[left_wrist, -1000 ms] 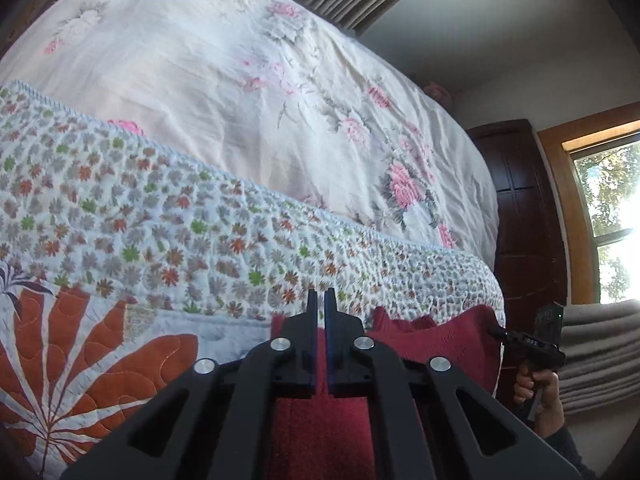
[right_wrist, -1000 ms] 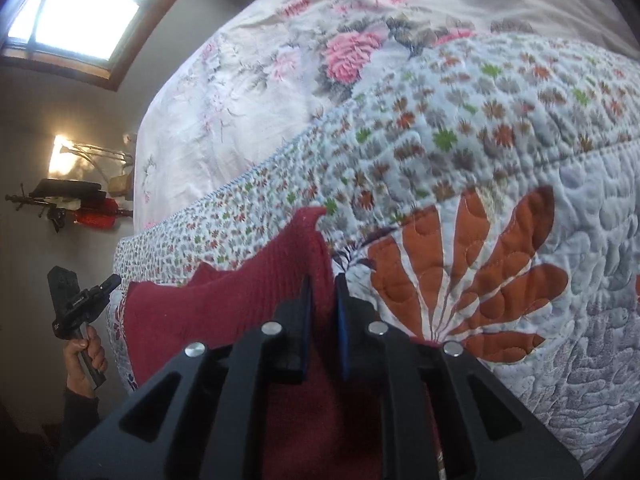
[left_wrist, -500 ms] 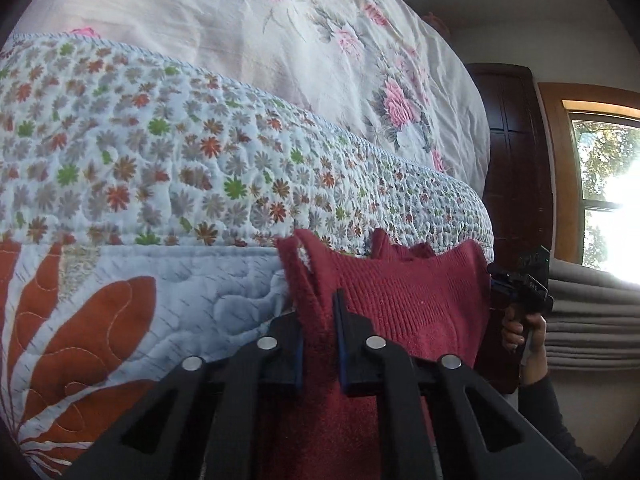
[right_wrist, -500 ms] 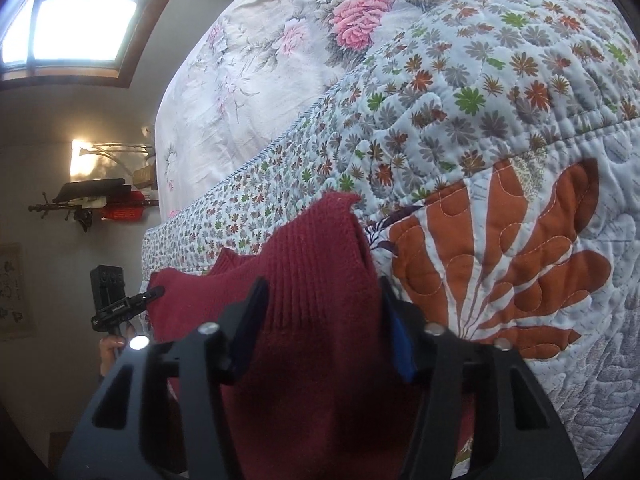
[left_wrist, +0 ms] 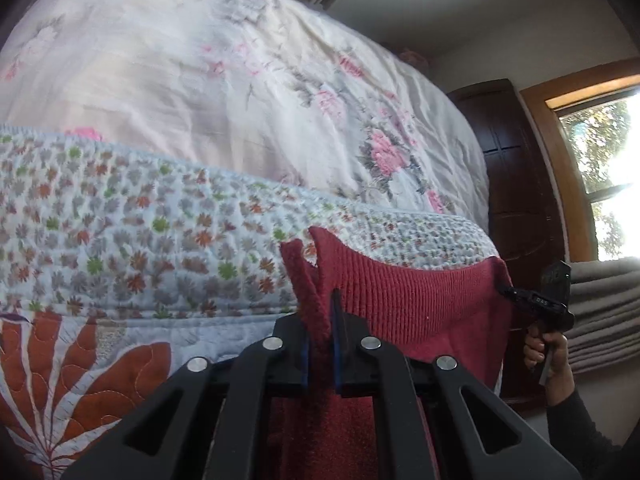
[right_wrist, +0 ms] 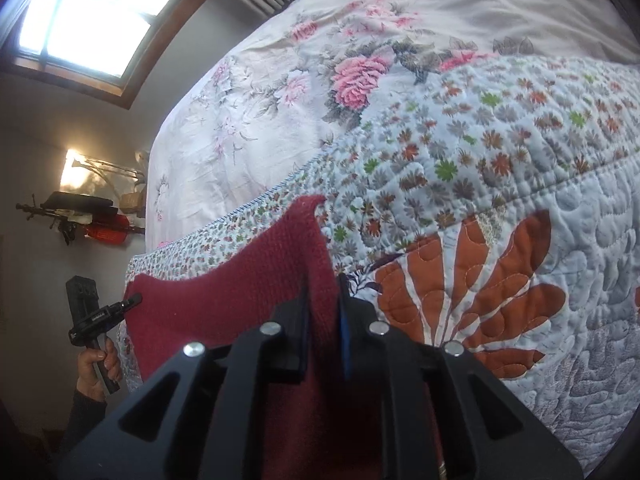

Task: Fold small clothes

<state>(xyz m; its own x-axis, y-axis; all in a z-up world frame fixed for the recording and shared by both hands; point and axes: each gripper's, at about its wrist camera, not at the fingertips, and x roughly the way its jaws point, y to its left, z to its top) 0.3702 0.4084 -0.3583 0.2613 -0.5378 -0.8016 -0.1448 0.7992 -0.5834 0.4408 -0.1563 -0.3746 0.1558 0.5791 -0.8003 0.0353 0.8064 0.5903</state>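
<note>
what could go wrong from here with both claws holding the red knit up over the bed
1. Each claw, left and right, pinches only a narrow corner of the red knit garment; the fabric might slip out.
2. The top edge sags between the grips, so it could land creased on the quilt.

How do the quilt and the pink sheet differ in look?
The quilt is stitched and puffy, while the sheet is smooth with light creases. The quilt carries small green and rust flowers plus a big orange leaf motif; the sheet has large pink roses on a pale ground. The quilt lies nearer the claws, over the sheet, which shows beyond its edge. Both are floral bed covers.
</note>
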